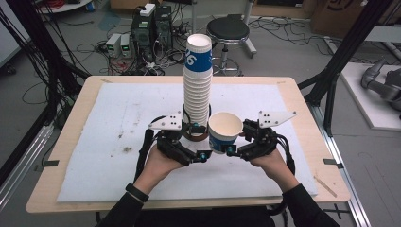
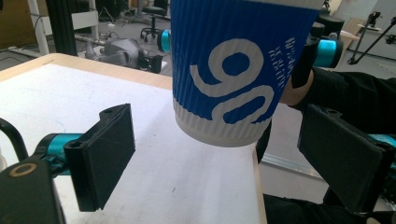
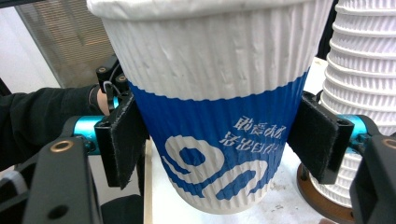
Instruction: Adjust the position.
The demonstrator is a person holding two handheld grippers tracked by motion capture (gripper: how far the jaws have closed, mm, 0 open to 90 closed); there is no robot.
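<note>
Holding the single paper cup (image 1: pixel 225 131) upright in my right gripper (image 1: pixel 235 146), I have both pads pressed against its blue ribbed wall, one on each side, so the open mouth faces up and the base hangs clear of the white mat (image 1: pixel 108 123). From the right gripper view the cup (image 3: pixel 219 121) sits squarely between the jaws, with the tall stack of cups (image 3: pixel 362 93) just beside it on its brown base. That stack (image 1: pixel 197 80) stands near the middle of the table (image 1: pixel 302 113), and the freed cup is kept close to it, probably because it belongs with that pile. My left gripper (image 1: pixel 197 153) is spread wide with nothing in it; in its own view the cup (image 2: pixel 238 70) hangs ahead of the gap between the jaws, untouched by either pad. I judge the left claw is kept open and near as a spare support, while the right alone carries the load
</note>
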